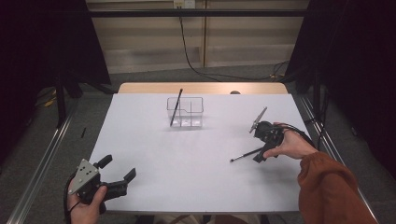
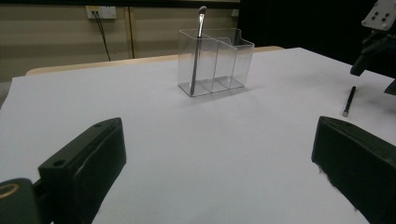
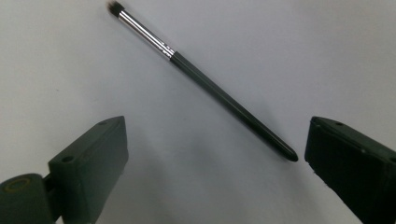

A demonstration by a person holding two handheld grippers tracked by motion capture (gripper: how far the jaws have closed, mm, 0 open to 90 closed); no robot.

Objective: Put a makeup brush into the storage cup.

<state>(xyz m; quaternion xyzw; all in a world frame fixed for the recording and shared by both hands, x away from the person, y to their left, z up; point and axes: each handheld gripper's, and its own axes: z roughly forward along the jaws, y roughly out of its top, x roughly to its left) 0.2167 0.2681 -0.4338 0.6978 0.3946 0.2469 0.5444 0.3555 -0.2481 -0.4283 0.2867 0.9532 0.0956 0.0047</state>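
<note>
A clear plastic organiser (image 1: 186, 112) (image 2: 215, 59) with several compartments stands at the back middle of the white table (image 1: 187, 154). One dark makeup brush (image 1: 176, 106) (image 2: 196, 49) leans upright in its left compartment. A second black brush with a silver ferrule (image 1: 246, 153) (image 3: 201, 77) (image 2: 349, 100) lies flat on the table at the right. My right gripper (image 1: 259, 153) (image 3: 217, 172) hovers open right over this brush, its jaws wide on either side of the handle end. My left gripper (image 1: 117, 168) (image 2: 219, 172) is open at the front left corner, holding nothing.
The table's wooden back edge (image 1: 201, 87) shows beyond the white surface. Metal rails (image 1: 42, 158) run along the floor on both sides. Cables (image 1: 196, 65) trail on the floor behind the table. An orange sleeve (image 1: 331, 186) comes in at the lower right.
</note>
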